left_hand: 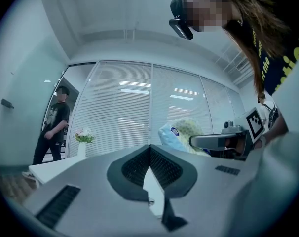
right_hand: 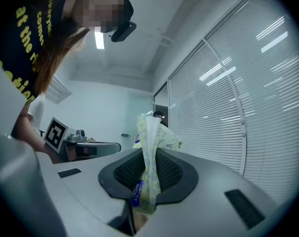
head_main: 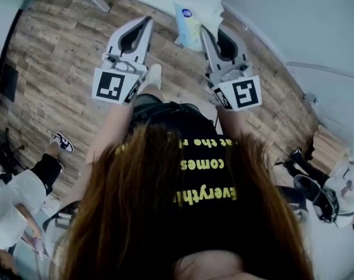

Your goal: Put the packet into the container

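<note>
Right tongs (right_hand: 148,152) pinch soft crinkled plastic packet (right_hand: 160,136), yellow-patterned, blue label; left tongs (left_hand: 150,147) tips together, empty.

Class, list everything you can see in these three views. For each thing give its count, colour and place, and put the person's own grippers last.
packet: one, pale yellow and blue, clamped in the right gripper
floor: one, brown wood planks, below both grippers
blinds: one run, white, across the far wall
vase of flowers: one, white vase with pink blooms, on the table
table: one, white, in front of the blinds
bystander: one, black T-shirt, standing left of the blinds
left gripper: one, grey, jaws together, nothing between them
right gripper: one, grey, jaws shut on the packet
</note>
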